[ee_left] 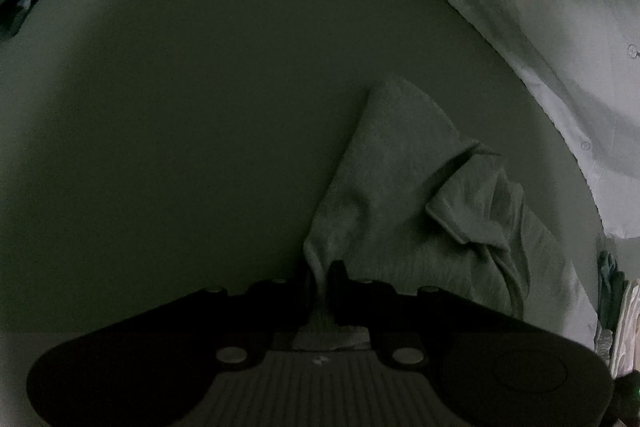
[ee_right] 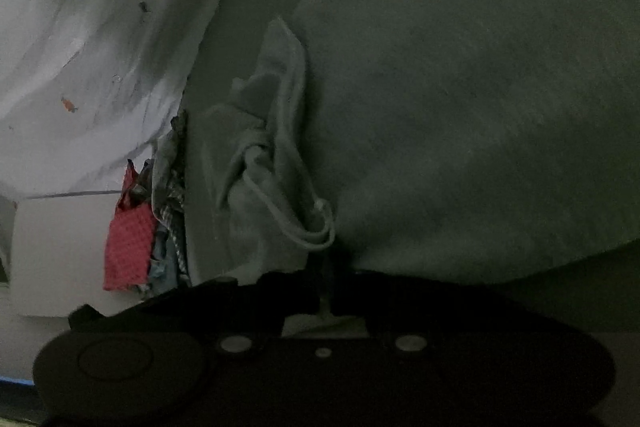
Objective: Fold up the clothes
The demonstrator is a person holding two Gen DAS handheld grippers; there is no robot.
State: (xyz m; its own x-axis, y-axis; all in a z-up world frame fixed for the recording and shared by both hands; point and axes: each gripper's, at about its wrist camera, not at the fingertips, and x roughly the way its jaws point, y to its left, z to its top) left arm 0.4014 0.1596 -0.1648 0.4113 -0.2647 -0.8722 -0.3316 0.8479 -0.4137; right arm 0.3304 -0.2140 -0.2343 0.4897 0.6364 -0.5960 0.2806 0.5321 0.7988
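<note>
Though no writing legible, both grippers, left (ee_left: 321,277) and right (ee_right: 325,267), pinched on the grey garment (ee_left: 404,195).

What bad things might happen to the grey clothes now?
1. Both grippers pinch only a thin bit of the grey garment: the left gripper holds a narrow edge and the right gripper another, so the cloth may slip out.
2. The drawstring hangs loose beside the right gripper and might snag.
3. The garment is bunched in the middle, so the fold may end up wrinkled.
</note>
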